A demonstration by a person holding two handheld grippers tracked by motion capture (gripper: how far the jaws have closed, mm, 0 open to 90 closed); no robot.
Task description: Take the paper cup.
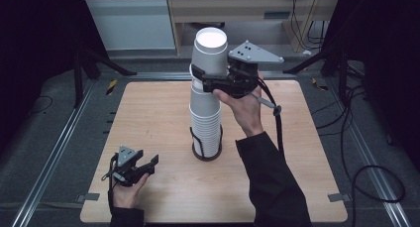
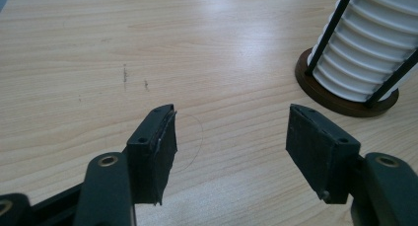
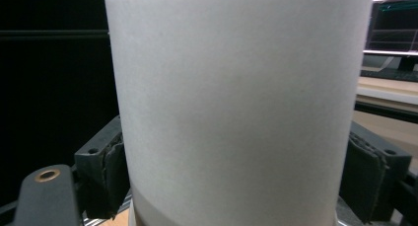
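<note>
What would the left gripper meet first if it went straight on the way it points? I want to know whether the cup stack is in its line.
Probably bare table. The left gripper points ahead with nothing between its jaws; the cup stack and its holder stand off to the right, though depth is hard to judge.

1. The white cup (image 3: 236, 107) runs past the top and bottom edges of the right gripper view, so its rim and base are cut off.
2. It hides most of both pads (image 3: 111, 179).
3. The cup stack (image 2: 367, 43) and its holder (image 2: 345, 97) are cropped at the left gripper view's right edge.
4. The cup's seat on the stack is perhaps hidden behind the right gripper (image 1: 203, 77).
</note>
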